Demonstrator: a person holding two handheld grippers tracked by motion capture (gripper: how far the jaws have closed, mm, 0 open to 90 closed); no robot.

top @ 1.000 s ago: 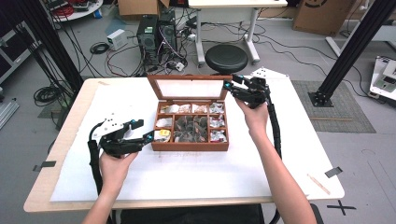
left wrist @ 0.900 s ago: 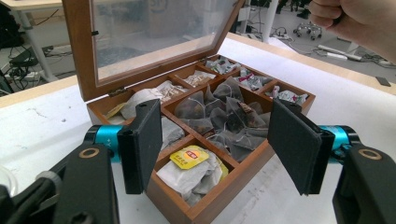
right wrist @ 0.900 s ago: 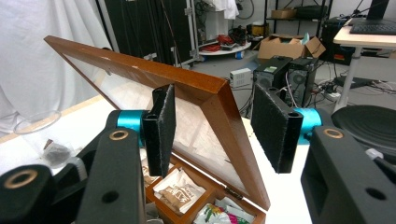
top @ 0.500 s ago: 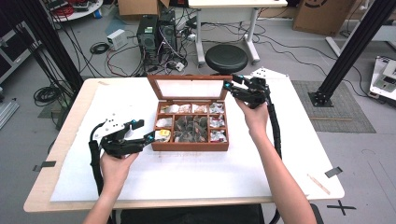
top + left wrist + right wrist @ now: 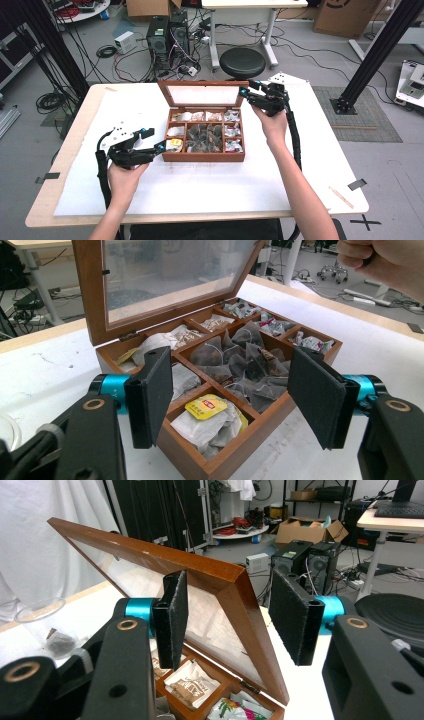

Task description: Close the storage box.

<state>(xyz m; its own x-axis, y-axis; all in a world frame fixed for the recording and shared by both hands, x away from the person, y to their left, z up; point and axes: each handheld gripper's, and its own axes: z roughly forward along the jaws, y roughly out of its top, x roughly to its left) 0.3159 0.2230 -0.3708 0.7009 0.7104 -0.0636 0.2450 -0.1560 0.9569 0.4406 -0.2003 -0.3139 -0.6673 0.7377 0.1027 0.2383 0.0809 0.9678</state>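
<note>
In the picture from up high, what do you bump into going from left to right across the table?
Left gripper → wooden tea box → right gripper → strip of black tape at the table's right edge.

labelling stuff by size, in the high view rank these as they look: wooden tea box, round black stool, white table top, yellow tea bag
1. white table top
2. wooden tea box
3. round black stool, though it stands farther from the camera, so its true size is less sure
4. yellow tea bag

Tea box [image 5: 204,156] sits mid-table [image 5: 300,200] (lid [image 5: 202,94] raised behind), tea bags [image 5: 210,407] inside.
</note>
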